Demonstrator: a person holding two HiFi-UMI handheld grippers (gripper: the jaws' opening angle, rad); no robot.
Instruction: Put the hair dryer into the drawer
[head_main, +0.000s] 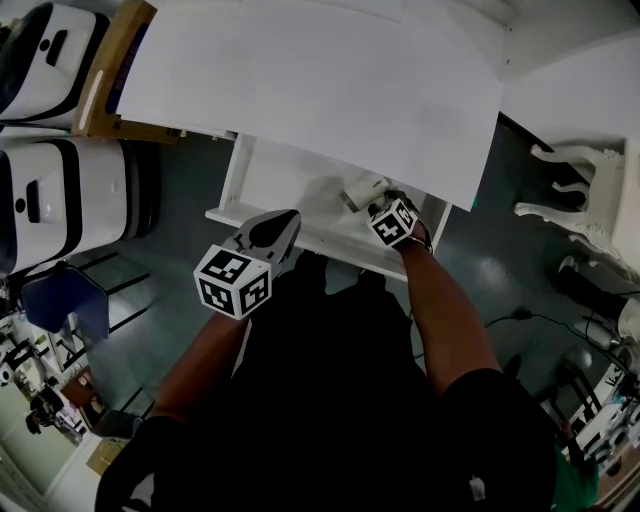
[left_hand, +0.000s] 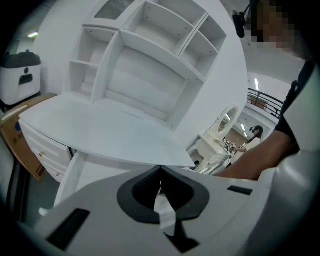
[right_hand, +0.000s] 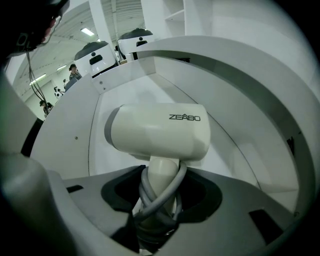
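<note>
A cream hair dryer with a grey cord wound round its handle hangs inside the open white drawer under the desk top. My right gripper is shut on the handle; in the right gripper view the hair dryer stands upright above the right gripper, with its barrel over the drawer floor. At the drawer's front edge, left of the dryer, my left gripper is shut on nothing. In its own view the left gripper points at the desk.
The white desk top overhangs the back of the drawer, and a shelf hutch stands on it. White machines and a cardboard box stand at the left. An ornate white chair and floor cables are at the right.
</note>
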